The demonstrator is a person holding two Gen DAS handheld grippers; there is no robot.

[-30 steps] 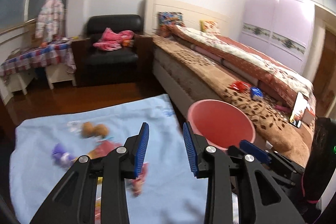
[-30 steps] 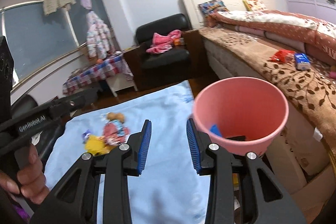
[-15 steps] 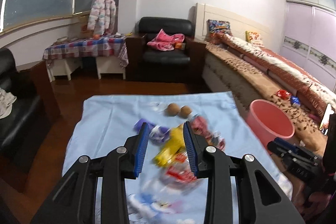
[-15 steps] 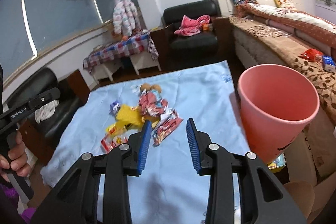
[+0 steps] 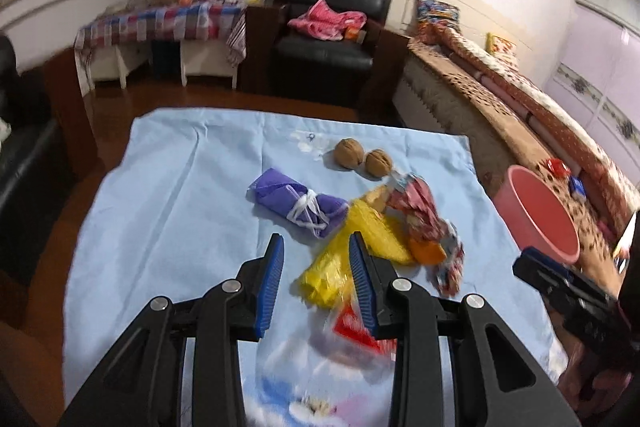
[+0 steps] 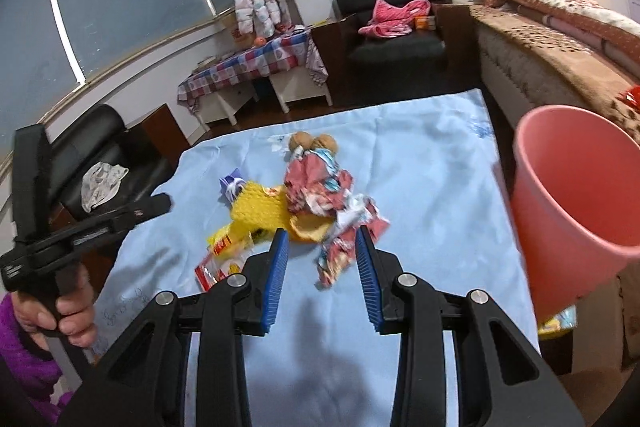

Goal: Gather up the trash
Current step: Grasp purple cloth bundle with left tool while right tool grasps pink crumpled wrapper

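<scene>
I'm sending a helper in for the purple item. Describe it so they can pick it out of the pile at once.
Start at the light blue cloth spread over the table beside the bed. The trash is heaped near its middle, and the purple bundle lies at the heap's edge, beside the yellow wrapper and short of the two walnuts. It is the only purple piece, soft rolled fabric tied with a white string.

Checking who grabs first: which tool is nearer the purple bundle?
Left. The left tool is just short of the purple bundle; the right tool is farther, across the yellow wrapper.
</scene>
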